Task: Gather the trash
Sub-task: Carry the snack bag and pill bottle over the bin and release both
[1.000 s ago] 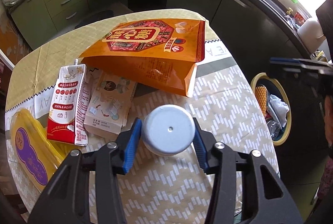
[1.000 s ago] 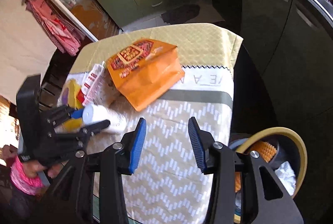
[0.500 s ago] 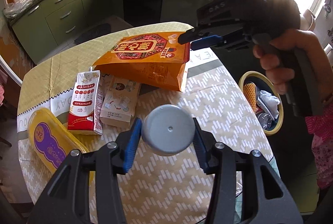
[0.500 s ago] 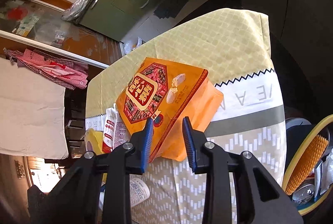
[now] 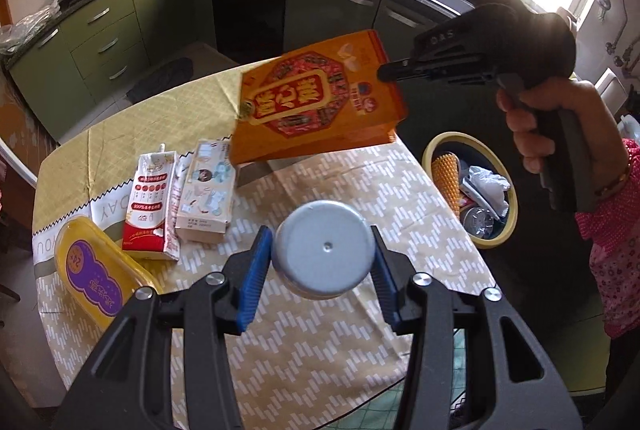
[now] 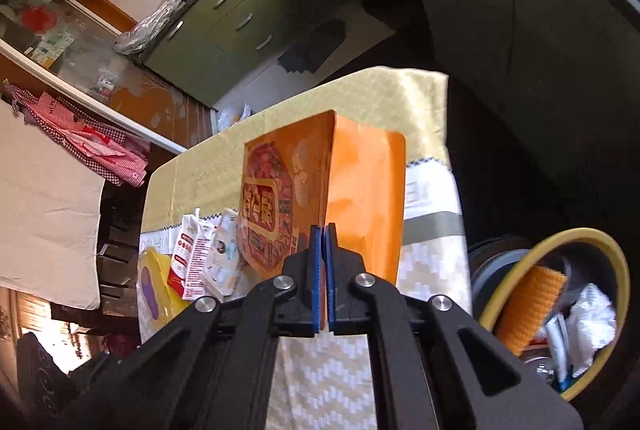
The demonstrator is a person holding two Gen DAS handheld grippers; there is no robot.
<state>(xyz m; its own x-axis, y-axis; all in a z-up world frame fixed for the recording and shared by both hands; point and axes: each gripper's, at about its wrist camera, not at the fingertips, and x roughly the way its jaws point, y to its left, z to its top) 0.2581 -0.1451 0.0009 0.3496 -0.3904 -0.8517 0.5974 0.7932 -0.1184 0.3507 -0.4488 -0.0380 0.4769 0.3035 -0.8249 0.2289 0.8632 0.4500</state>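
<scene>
My left gripper point(image 5: 322, 270) is shut on a white bottle with a grey lid point(image 5: 326, 253) and holds it above the table. My right gripper point(image 6: 324, 230) is shut on the edge of an orange snack bag point(image 6: 316, 190) and holds it lifted off the table; it also shows in the left wrist view point(image 5: 316, 106), pinched at its right corner. A yellow-rimmed trash bin point(image 5: 472, 190) with trash inside stands on the floor right of the table; it also shows in the right wrist view point(image 6: 612, 270).
On the patterned tablecloth point(image 5: 320, 350) lie a red and white milk carton point(image 5: 154, 202), a pale box point(image 5: 208, 190) and a yellow tray with a purple label point(image 5: 96, 270). Green kitchen cabinets point(image 5: 100, 38) and a counter run behind the table.
My right gripper closed on the orange bag and lifted it off the table, tilting it up. My left gripper kept hold of the bottle and rose a little.
</scene>
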